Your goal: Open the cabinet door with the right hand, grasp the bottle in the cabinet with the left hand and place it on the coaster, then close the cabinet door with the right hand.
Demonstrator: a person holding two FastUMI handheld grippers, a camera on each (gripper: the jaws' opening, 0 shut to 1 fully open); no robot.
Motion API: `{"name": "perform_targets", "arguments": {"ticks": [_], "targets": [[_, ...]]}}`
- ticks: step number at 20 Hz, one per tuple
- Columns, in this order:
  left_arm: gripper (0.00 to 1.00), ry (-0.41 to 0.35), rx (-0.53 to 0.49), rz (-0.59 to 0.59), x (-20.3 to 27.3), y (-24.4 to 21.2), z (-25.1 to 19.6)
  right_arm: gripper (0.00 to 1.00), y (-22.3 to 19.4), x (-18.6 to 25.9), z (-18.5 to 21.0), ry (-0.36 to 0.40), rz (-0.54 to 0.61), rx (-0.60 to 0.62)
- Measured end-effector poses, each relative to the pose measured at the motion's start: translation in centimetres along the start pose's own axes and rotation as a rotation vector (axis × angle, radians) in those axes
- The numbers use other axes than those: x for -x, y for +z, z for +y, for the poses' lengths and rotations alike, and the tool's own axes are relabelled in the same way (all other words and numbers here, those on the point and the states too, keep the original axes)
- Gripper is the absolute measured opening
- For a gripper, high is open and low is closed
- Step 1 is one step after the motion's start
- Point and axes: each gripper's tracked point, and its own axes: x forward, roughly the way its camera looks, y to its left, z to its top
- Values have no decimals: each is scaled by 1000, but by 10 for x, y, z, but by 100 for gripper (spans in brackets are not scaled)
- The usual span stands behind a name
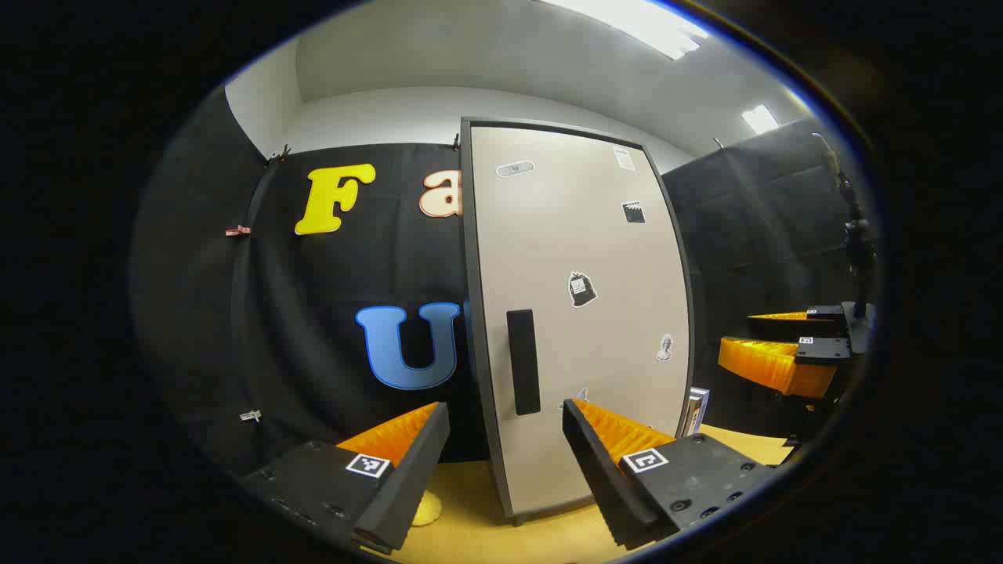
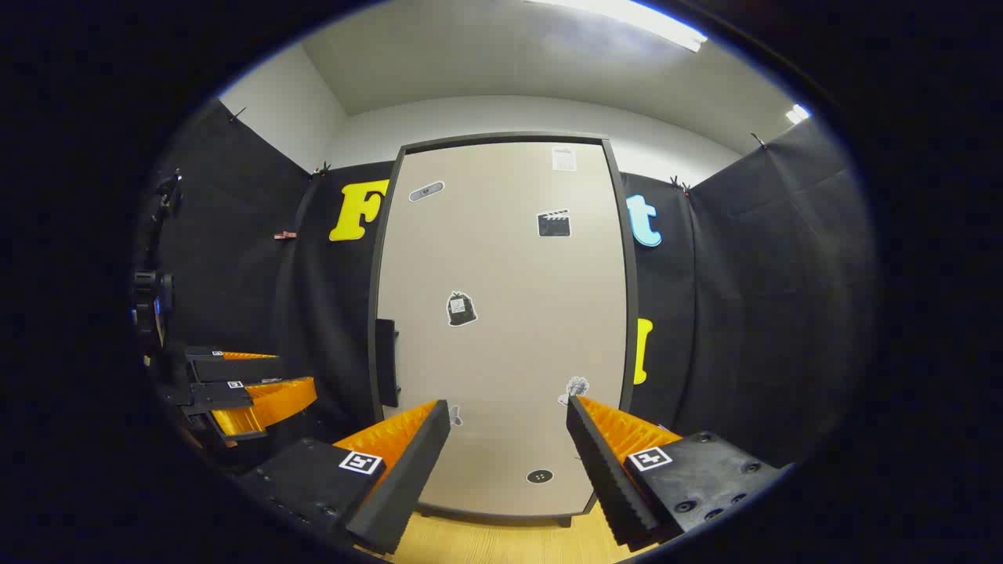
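In the right gripper view the closed cabinet door (image 2: pixel 501 329) stands at frame centre, its dark handle (image 2: pixel 385 363) on the left edge, with the right gripper (image 2: pixel 508 427) before it, jaws wide apart and holding nothing. In the left gripper view the left gripper (image 1: pixel 505 427) likewise has its jaws spread and bare, facing the door's handle, and a yellow coaster (image 1: pixel 427 509) lies on the worktop (image 1: pixel 470 525) at lower centre. The bottle is hidden behind the door.

Left gripper (image 1: pixel 505 439): fingers spread wide, nothing between them, level, facing the cabinet door (image 1: pixel 580 313) near its handle edge.
Right gripper (image 2: pixel 508 439): fingers spread wide, nothing held, level, squarely facing the door, short of it.
Relation: the two grippers sit side by side, apart.
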Motion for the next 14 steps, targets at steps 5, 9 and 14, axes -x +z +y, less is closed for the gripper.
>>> {"name": "perform_targets", "arguments": {"ticks": [5, 9, 14], "targets": [[92, -1, 9, 3, 0, -3, 4, 98, 4, 1, 5, -4, -18, 4], [92, -3, 9, 3, -3, -3, 5, 98, 2, -2, 6, -2, -7, 4], [92, -1, 6, 0, -6, -3, 5, 98, 2, -4, 3, -11, -10, 8]]}}
